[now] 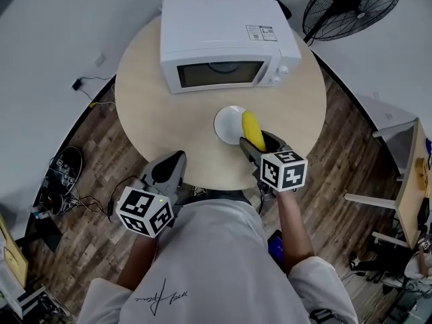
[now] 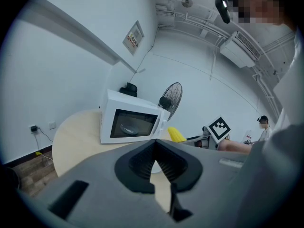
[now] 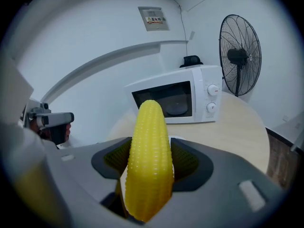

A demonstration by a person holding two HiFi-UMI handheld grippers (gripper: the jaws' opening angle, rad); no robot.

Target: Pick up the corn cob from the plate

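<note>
The right hand-held gripper (image 3: 149,159) clamps the corn cob (image 3: 148,146) at the rim of the plate (image 1: 225,122). The grasp looks made, so a clean lift comes next. The left hand-held gripper (image 2: 156,161) is closed and empty.

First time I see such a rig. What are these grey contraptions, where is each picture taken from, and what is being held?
No robot: a person holds a two-jaw gripper in each hand. One picture comes from a head camera looking down; the other two from cameras riding on the grippers. On the round table stand a microwave and a white plate. The right gripper has its jaws shut on a corn cob, over the plate's edge. The left gripper is shut, empty.
</note>
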